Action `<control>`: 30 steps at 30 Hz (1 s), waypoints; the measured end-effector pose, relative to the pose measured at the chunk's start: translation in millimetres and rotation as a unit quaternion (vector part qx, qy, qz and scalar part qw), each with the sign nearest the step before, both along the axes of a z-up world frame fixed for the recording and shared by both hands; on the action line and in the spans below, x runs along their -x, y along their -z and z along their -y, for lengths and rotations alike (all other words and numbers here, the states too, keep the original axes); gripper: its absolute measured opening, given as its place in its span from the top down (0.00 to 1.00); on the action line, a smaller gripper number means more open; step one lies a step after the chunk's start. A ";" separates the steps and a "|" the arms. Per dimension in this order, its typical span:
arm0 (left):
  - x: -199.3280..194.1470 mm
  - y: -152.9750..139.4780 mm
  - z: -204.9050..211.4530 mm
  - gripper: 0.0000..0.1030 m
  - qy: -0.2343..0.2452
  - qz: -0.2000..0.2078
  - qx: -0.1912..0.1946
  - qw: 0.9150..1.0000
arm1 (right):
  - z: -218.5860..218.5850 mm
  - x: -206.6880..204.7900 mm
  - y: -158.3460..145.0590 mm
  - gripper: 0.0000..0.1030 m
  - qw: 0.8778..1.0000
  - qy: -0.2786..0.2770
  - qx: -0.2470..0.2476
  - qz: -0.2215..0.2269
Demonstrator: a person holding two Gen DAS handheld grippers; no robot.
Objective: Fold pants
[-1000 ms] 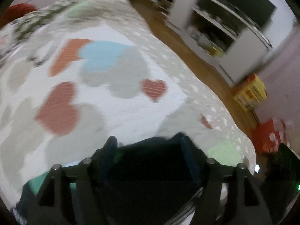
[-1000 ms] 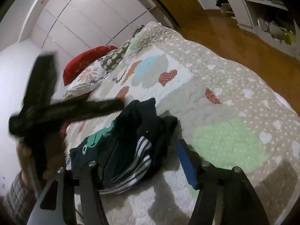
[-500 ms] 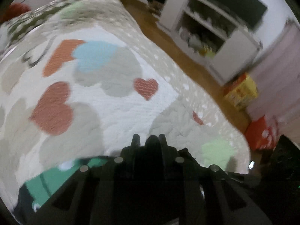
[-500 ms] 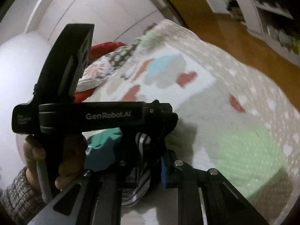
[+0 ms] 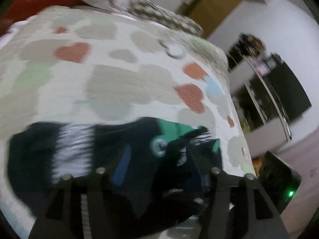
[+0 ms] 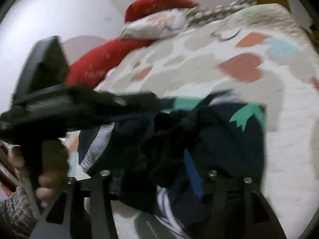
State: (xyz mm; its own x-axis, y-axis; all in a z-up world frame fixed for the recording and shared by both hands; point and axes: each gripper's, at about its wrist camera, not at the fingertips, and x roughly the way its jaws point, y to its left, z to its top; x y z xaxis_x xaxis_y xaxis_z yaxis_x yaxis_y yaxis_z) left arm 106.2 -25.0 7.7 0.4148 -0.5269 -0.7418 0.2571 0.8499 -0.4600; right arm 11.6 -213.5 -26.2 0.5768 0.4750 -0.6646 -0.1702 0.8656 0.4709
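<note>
I see the pants (image 5: 127, 139) lying crumpled on the bed (image 5: 111, 83), a dark bundle with white stripes and a green patch, filling the lower middle of both views. Both pictures are smeared by motion blur, so fine detail is lost.

In the left wrist view my left gripper (image 5: 159, 159) sits at the bottom of the frame, right above the dark cloth. Its jaws are opening; the blue pad (image 5: 121, 167) on the left one stands clear, and the other is lost in the dark blur. Cloth lies between and under them, but I see no pad pressing on it.

In the right wrist view my right gripper (image 6: 155, 165) is also at the bottom centre, over the bunched middle of the pants (image 6: 209, 139). Its jaws are opening too, with folds of dark cloth heaped between them and a blue pad (image 6: 192, 173) showing at the right of the heap. I cannot tell whether that pad touches the cloth.

The left gripper's body (image 6: 65, 103) crosses the left half of this view, held by a hand (image 6: 47, 171) with a knitted sleeve (image 6: 12, 215) at the lower left. Red pillows (image 6: 103, 63) and a patterned pillow (image 6: 153, 25) lie at the upper part of the frame, at the far end of the bed (image 6: 289, 135).
</note>
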 end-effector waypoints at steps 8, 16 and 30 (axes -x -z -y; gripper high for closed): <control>25.9 6.6 -45.7 0.40 -0.067 0.023 -0.029 0.997 | 30.4 29.7 -54.8 0.39 0.998 0.046 -0.021 0.037; 38.3 31.9 -39.9 0.40 -0.065 0.019 -0.084 0.994 | 14.7 -25.1 -24.6 0.67 0.997 0.065 0.012 -0.050; 63.8 -3.8 -83.2 0.37 -0.123 0.053 -0.057 0.989 | 35.2 -5.6 -31.7 0.45 0.994 0.103 -0.016 -0.040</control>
